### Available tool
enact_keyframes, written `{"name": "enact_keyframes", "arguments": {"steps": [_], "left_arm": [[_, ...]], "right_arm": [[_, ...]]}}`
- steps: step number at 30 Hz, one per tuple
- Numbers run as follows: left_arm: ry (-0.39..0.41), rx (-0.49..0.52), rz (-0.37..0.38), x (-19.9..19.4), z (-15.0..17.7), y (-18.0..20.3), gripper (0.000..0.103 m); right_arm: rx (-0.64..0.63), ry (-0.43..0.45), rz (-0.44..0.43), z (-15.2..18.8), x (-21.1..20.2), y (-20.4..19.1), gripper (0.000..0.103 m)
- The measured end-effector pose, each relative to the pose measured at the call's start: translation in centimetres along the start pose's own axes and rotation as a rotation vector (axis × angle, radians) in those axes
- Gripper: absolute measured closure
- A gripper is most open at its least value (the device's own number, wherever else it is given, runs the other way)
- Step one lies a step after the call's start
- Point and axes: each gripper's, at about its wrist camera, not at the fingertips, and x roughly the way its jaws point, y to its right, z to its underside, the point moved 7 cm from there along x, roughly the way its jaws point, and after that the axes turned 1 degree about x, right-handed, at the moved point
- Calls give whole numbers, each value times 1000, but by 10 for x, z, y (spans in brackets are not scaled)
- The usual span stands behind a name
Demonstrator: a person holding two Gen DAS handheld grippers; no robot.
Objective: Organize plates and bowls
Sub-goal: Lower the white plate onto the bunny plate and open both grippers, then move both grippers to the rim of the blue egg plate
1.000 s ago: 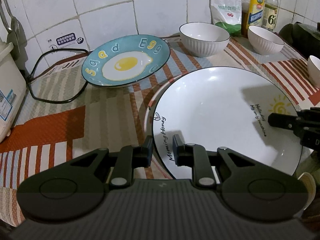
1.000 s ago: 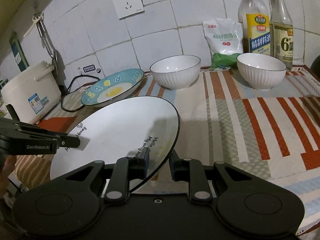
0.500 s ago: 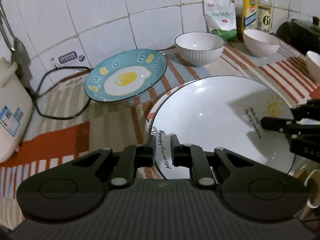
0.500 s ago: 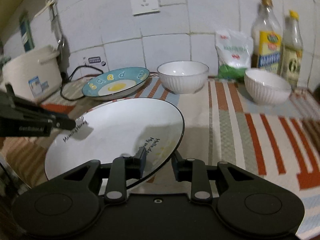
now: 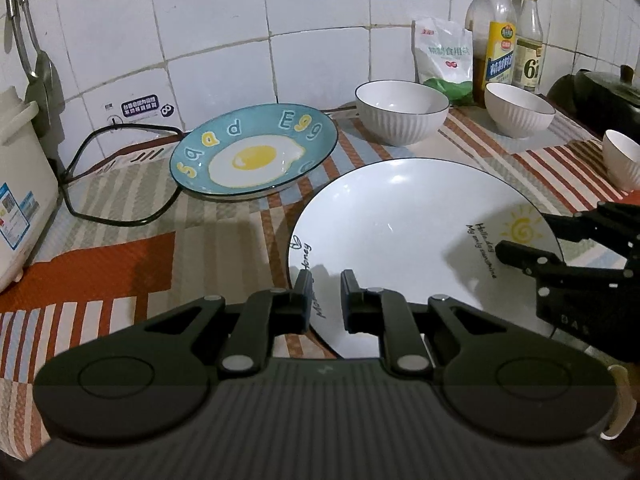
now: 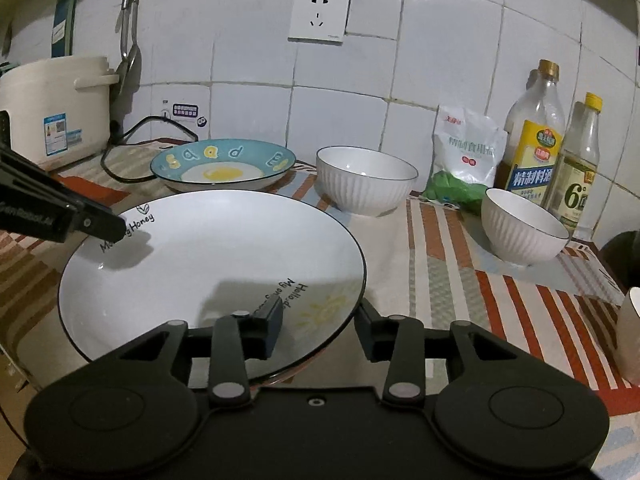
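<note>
White-tiled wall behind a striped cloth on the table (image 5: 120, 264); a white plate (image 5: 404, 236), face up and round so with no long axis, sits near the front edge. Left gripper (image 5: 325, 294) is pinched tight on its "Morning Honey" rim. Right gripper (image 6: 320, 324) straddles the opposite sun-printed rim, jaws just been opening, pads off it. Blue egg plate (image 5: 256, 152) and two white bowls (image 5: 400, 114) stand behind.

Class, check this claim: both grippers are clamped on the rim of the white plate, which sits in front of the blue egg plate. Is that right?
Not quite. Only the left gripper is clamped on the white plate. The right wrist view shows the right gripper open, its jaws having just been opening, with the rim between them but not pressed. The blue egg plate does sit behind it.
</note>
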Motion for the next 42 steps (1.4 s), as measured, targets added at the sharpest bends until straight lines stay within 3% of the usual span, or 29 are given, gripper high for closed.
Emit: {"name": "enact_keyframes", "arguments": {"steps": [4, 7, 11, 14, 24, 26, 30, 33, 36, 38, 40, 42], "left_arm": [[-5, -15, 27, -6, 3, -1, 89], [-1, -29, 56, -17, 4, -3, 85], [-2, -61, 99, -36, 3, -9, 66], [32, -46, 70, -53, -1, -15, 58], [167, -28, 21, -121, -10, -39, 36], [201, 0, -6, -134, -13, -42, 27], [230, 15, -3, -150, -18, -49, 24], [247, -17, 19, -154, -22, -59, 21], [354, -1, 12, -158, -25, -67, 4], [386, 9, -2, -156, -29, -72, 2], [393, 4, -24, -148, -34, -82, 2], [386, -15, -32, -138, -37, -92, 2]], "right_arm": [[9, 1, -18, -5, -13, 4, 57], [52, 32, -96, -17, -37, 8, 52], [103, 49, -219, -35, -70, 6, 47], [107, 65, -261, -47, -91, -2, 40], [115, 64, -357, -90, -127, -20, 34], [126, 57, -360, -97, -128, -23, 34], [122, 37, -403, -112, -122, -32, 32], [113, 33, -427, -121, -115, -40, 19], [108, 45, -418, -130, -103, -45, 15], [113, 39, -444, -134, -91, -48, 15], [142, 57, -527, -139, -80, -50, 15], [161, 18, -531, -142, -63, -52, 15]]}}
